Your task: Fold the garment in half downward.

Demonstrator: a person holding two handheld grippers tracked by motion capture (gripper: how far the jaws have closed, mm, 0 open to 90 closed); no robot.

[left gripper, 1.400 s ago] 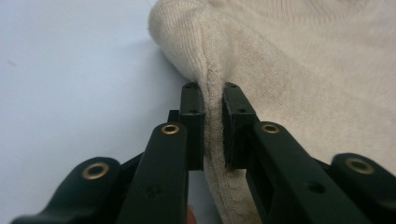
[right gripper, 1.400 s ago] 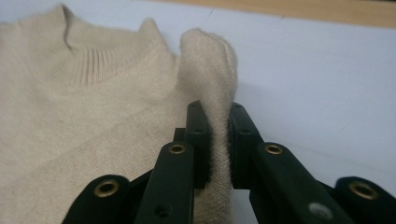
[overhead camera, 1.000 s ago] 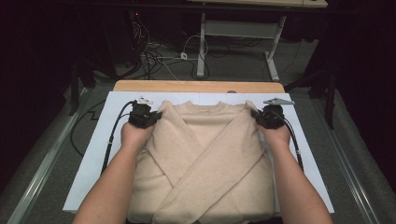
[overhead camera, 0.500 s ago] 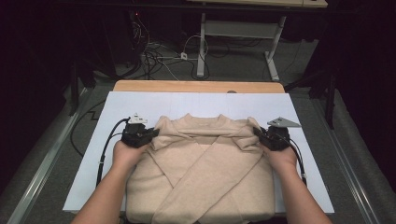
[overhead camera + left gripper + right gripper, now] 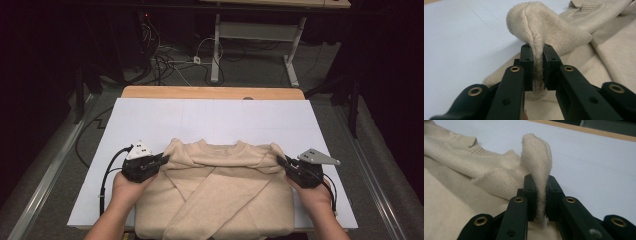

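Both tools (image 5: 537,67) (image 5: 541,197) pinch beige sweater (image 5: 220,200) shoulders, sleeves crossed, lying on table (image 5: 165,120).

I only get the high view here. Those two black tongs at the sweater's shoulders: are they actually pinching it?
Observer: Yes. The left gripper view shows the left tongs clamping a raised fold of the sweater.
Operator: And the other side?
Observer: The same. In the right gripper view the right tongs squeeze an upright fold of knit.
Operator: Is the collar caught too?
Observer: No. Its ribbed collar lies clear of the jaws.
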